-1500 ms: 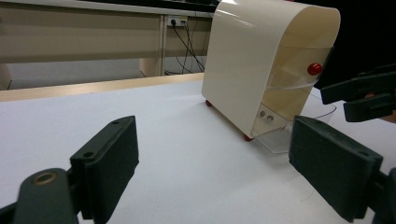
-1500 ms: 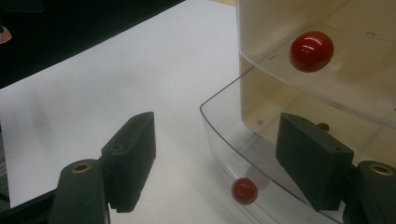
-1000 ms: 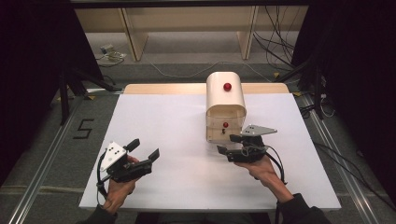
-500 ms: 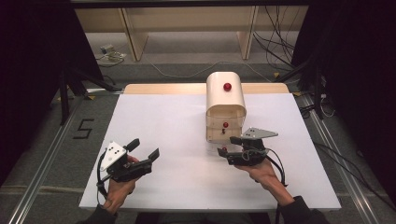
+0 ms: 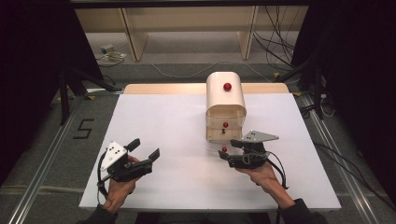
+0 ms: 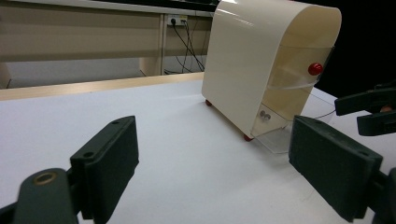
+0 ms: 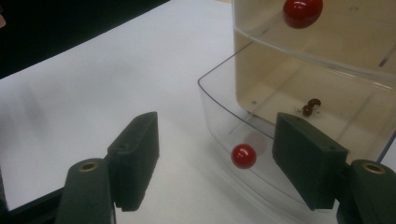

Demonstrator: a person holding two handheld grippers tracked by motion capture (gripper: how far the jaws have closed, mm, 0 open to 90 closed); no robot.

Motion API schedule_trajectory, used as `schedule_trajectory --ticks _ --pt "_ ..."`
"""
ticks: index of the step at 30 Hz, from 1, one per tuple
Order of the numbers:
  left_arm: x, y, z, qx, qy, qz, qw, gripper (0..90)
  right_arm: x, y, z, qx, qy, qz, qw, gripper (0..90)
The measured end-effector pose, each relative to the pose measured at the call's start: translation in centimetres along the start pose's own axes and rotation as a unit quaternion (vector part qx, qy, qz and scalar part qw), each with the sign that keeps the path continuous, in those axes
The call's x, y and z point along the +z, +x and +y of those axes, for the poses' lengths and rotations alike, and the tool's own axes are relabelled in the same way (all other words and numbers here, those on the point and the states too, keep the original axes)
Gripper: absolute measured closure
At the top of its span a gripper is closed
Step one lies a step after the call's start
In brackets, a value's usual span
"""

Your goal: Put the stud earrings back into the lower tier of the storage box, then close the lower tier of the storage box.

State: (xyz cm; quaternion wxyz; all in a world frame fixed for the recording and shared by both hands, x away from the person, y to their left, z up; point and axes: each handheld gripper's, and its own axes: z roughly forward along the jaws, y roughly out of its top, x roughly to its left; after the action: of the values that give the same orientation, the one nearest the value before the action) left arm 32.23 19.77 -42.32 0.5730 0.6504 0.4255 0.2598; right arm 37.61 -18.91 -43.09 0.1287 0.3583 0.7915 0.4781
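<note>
Clear drawer (image 7: 243,116) hard to trace, small dark item (image 7: 310,107) inside indistinct

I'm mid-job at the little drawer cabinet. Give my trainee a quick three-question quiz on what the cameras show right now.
1. True or false: the bottom drawer of the cream cabinet is pulled out.
2. What sits between the fingers of the right gripper? A: the drawer's red knob. B: a cable. C: nothing.
3. Fill in: the left gripper is ____ (open or shut).

Key
1. True.
2. A. The fingers have just been closing a little, but they stand apart from the knob and do not press it yet.
3. Open, with nothing between its fingers.
</note>
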Motion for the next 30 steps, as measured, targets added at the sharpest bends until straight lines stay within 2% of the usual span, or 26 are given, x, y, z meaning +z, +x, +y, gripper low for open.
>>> schedule_trajectory --ticks 8,17,22,30 --pt "0.0 0.0 0.0 0.002 0.003 -0.001 1.0000 15.4 -0.1 0.0 -0.5 -0.002 0.006 -0.001 1.0000 38.6" --pt "0.0 0.0 -0.1 0.000 0.002 0.002 1.0000 15.4 -0.2 -0.4 -1.1 0.004 0.022 -0.022 0.9995 59.7" --pt "0.1 0.0 0.0 0.000 0.000 0.000 1.0000 15.4 -0.3 -0.6 -1.3 0.005 0.028 -0.025 0.9993 71.6" --pt "-0.1 -0.1 0.0 0.004 0.000 -0.003 1.0000 15.5 -0.4 -1.0 -1.4 0.011 0.033 -0.042 0.9985 85.6"
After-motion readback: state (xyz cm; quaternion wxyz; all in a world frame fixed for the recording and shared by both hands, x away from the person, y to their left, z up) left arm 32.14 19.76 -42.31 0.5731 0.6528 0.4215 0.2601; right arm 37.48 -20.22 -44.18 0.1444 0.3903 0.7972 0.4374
